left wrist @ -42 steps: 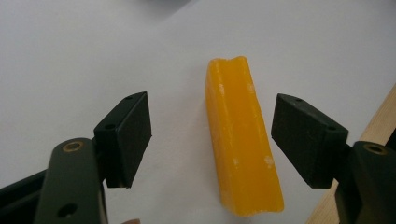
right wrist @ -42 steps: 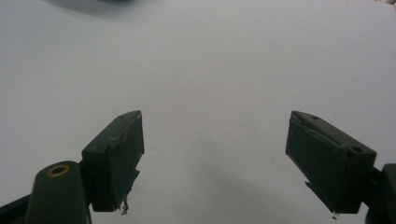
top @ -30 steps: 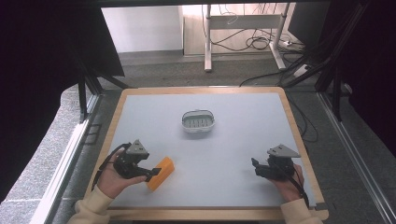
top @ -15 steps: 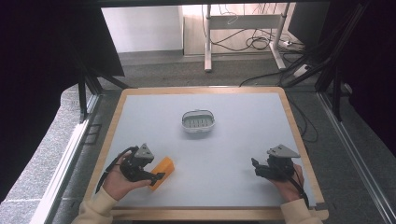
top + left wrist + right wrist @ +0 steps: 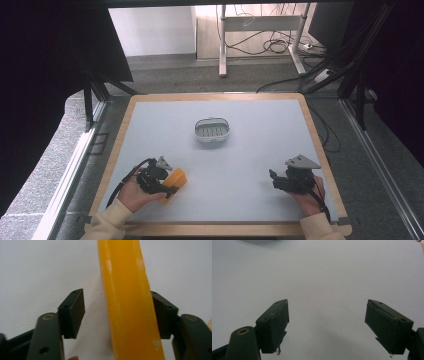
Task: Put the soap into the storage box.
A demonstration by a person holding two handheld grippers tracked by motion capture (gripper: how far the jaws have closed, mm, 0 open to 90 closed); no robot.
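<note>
- Your left gripper (image 5: 167, 190) is straddling the orange, flat, waxy soap bar (image 5: 172, 184) at the near-left of the white table (image 5: 250, 165).
- Jaws are standing open: one pad (image 5: 160, 315) touching, the other (image 5: 73, 312) apart.
- The bar's long axis is running straight out between them.
- Your right gripper (image 5: 276, 182) is sitting wide open, empty, well apart.

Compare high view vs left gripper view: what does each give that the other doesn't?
High view alone: the grey slotted dish mid-table, the right hand-held gripper over bare table, and the wooden table rim.

Left gripper view alone: a gap between one pad and the orange block, while the other pad sits against the block.

Both: the left hand-held gripper around that orange block, over the white tabletop.
</note>
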